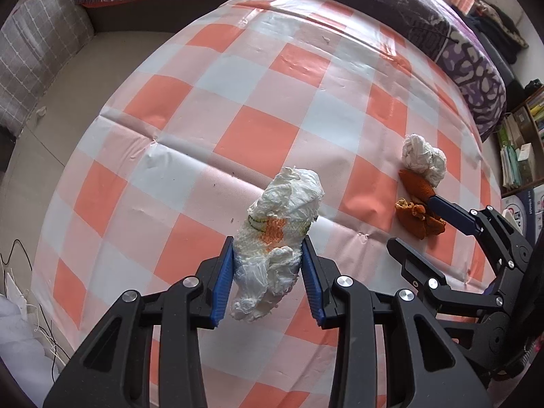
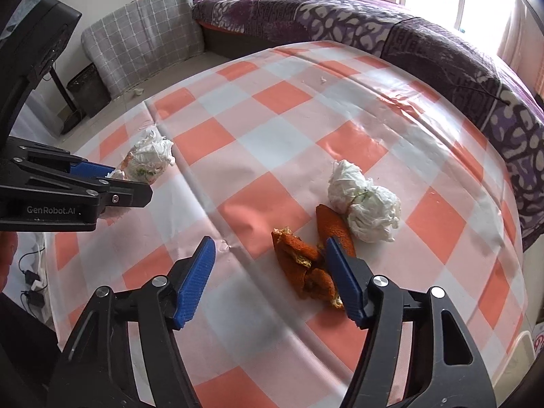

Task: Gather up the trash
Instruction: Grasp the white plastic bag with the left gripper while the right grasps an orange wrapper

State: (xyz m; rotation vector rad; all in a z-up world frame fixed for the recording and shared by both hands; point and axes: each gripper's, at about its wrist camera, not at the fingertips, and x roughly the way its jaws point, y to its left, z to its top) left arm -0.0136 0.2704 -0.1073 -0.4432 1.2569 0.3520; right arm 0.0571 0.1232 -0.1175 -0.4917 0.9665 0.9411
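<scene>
A table with a checked cloth (image 1: 258,136) carries the trash. The left gripper (image 1: 267,282) squeezes a wad of tissue (image 1: 282,224) between its blue pads. The right gripper (image 2: 268,278) stands open over the orange peel (image 2: 306,265), with one pad beside it. A second tissue ball (image 2: 363,200) touches the peel. I judge that the picking step is in hand; next the right jaws must close on the peel.

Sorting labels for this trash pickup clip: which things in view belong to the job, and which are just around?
Job:
- wad of tissue held in the left gripper
- second tissue wad
- orange peel, by the right gripper

Around:
- checked tablecloth
- purple bedspread
- grey cushion
</scene>
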